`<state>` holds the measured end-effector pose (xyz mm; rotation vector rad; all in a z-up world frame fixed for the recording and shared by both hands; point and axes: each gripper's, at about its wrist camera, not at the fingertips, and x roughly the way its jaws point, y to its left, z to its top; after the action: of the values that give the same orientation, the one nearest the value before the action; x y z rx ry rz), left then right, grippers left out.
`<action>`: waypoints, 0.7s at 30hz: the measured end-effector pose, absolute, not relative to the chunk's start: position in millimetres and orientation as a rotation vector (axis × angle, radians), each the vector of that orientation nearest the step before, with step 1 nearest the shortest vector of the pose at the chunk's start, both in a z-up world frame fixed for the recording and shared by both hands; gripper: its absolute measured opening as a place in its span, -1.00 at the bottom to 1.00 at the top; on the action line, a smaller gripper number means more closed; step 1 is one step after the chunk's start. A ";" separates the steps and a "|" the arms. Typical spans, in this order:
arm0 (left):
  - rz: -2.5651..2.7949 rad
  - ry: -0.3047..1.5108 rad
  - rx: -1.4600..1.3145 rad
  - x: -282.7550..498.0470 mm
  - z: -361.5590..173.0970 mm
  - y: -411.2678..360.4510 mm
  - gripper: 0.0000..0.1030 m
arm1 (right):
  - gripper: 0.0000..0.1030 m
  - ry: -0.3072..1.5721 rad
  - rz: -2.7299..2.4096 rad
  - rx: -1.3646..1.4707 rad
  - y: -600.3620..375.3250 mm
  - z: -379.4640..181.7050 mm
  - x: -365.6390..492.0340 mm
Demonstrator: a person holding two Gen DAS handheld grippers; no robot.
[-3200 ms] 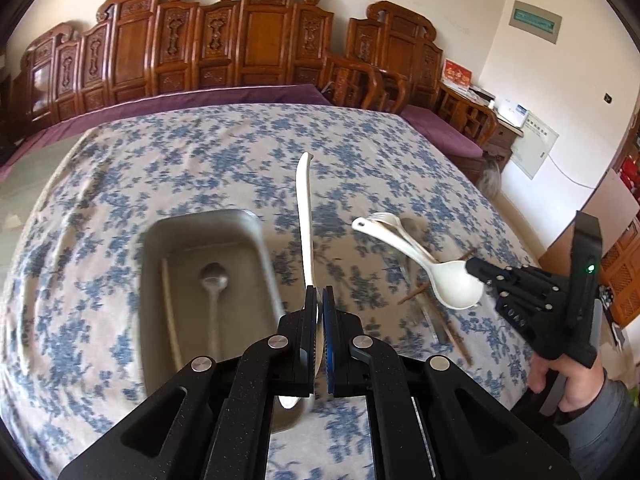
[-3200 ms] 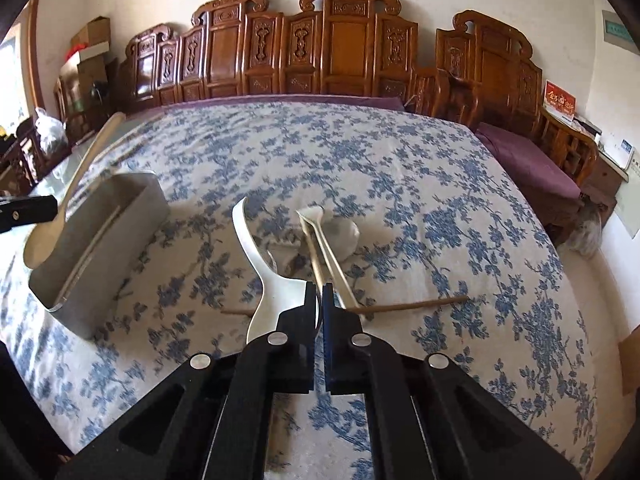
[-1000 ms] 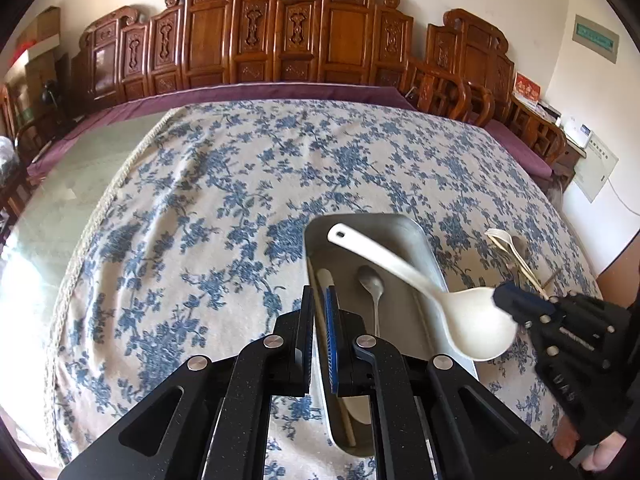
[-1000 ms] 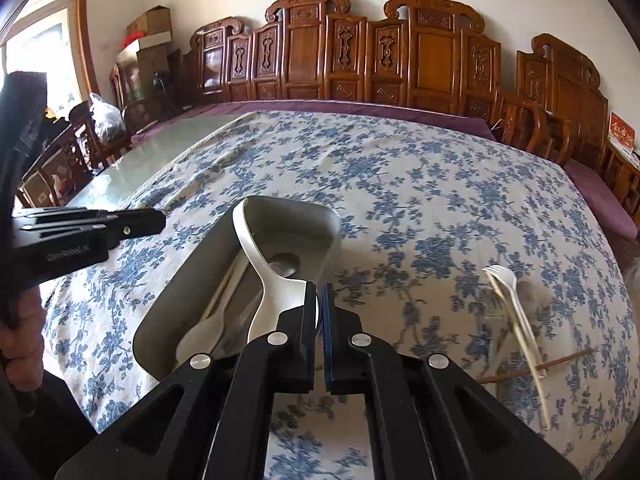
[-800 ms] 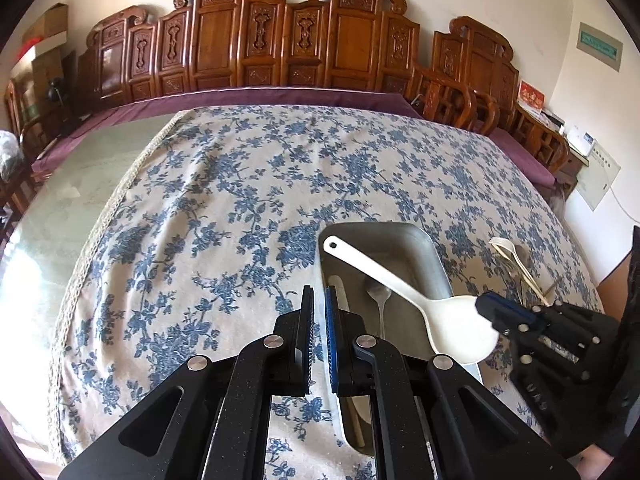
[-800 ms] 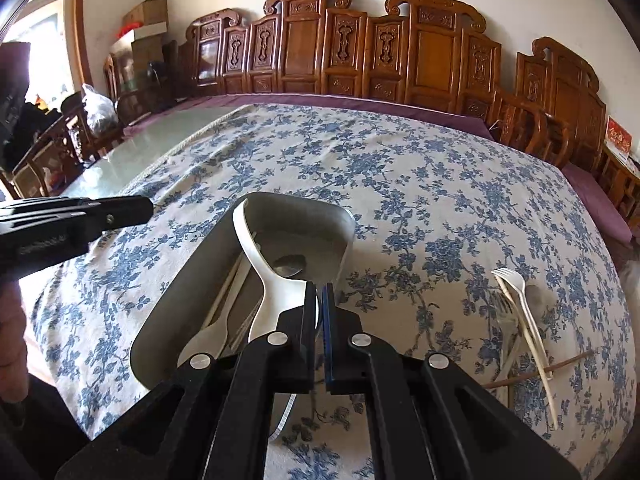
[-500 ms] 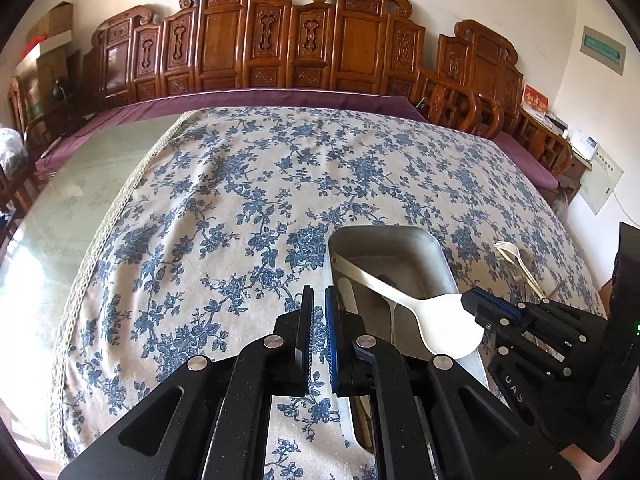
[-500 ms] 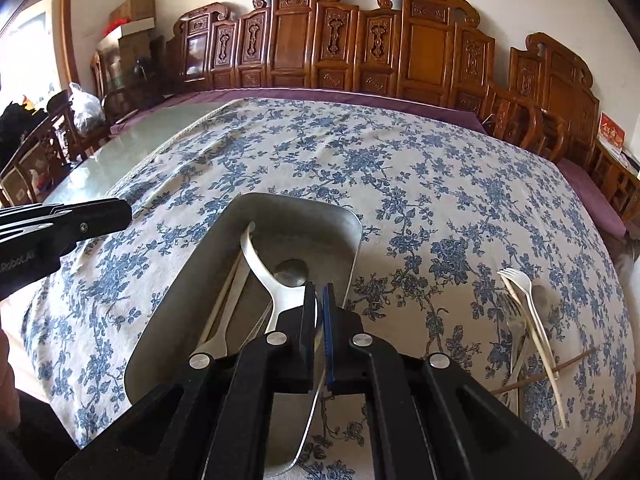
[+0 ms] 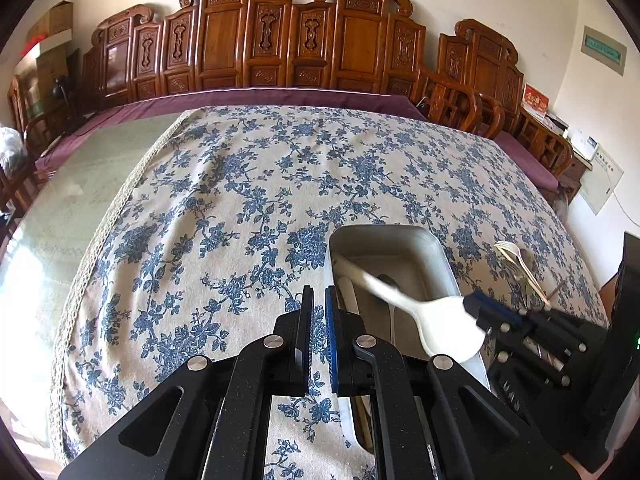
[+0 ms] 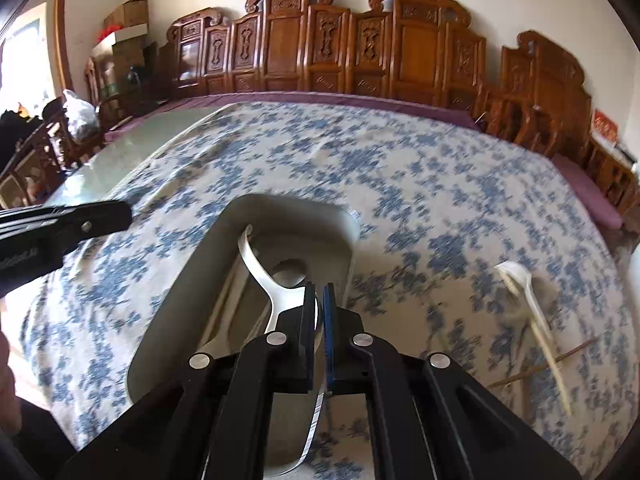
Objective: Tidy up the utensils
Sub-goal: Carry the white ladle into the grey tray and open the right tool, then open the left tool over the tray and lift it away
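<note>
Holding white spoon (image 10: 276, 292) by bowel-end no: by bowl, your right gripper (image 10: 318, 300) nearly closed on it, handle angled into metal tray (image 10: 192, 280) for drop; left gripper (image 9: 318, 308) closed, empty, parked aside.

The right gripper (image 10: 318, 300) grips a white ladle (image 10: 276, 284) by its bowl, jaws nearly together, the handle slanting into a metal tray (image 10: 192, 264) on the flowered tablecloth (image 10: 400, 184). The left gripper (image 10: 108, 216) pokes in from the left edge. A white spoon (image 10: 532, 304) and chopsticks (image 10: 576, 350) lie to the right, blurred.
</note>
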<state>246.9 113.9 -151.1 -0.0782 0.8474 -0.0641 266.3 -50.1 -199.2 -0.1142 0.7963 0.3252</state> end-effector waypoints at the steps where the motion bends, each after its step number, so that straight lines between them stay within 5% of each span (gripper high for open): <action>1: -0.064 0.848 -0.079 246.8 -150.9 113.8 -0.91 | -0.87 0.805 0.342 -0.103 -49.6 -200.3 265.2; 21: -0.143 0.829 -0.035 246.1 -143.9 64.3 -0.78 | -0.87 0.727 0.392 -0.083 -127.7 -168.8 235.7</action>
<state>246.1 64.3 -143.9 -0.0349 0.8294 -0.1435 235.7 -127.7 -168.8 -0.0831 0.7273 0.3919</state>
